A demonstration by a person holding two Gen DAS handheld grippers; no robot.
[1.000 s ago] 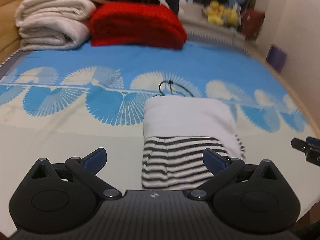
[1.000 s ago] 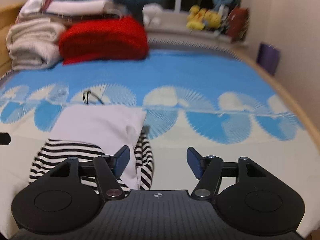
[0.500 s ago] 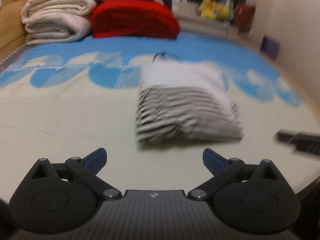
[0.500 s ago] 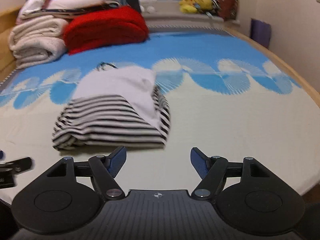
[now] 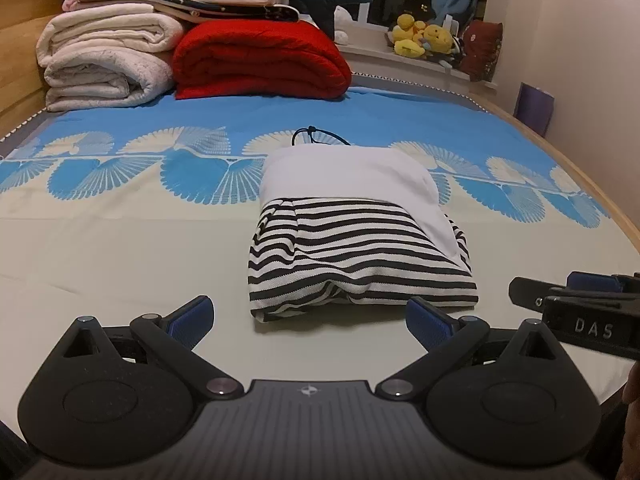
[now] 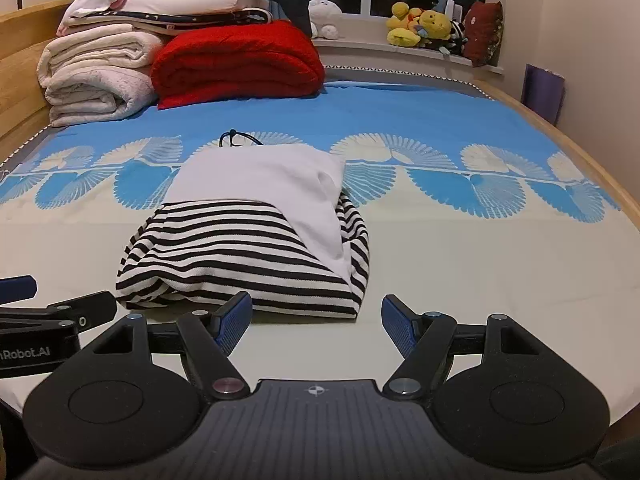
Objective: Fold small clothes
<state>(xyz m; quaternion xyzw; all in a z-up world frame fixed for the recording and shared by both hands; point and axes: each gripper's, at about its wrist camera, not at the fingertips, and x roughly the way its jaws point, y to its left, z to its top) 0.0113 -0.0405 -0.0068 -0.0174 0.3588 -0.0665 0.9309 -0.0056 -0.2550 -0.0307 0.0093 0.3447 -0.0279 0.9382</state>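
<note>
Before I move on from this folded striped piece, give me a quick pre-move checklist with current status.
1. Left gripper open and empty: ok.
2. Right gripper open and empty: ok.
3. Striped garment folded into a compact bundle, white part on top: ok.
4. Both grippers off the cloth, just short of its near edge: ok.
5. Black cord loose at the far end, not tucked in: not ok.
6. Another garment waiting to be folded: cannot tell; only the stacked red blanket and white blankets show.

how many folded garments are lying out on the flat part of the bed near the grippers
1: the striped garment, folded with a white panel over its far half, lies on the bed sheet ahead of both open grippers. Anything beneath it would be hidden.
</note>
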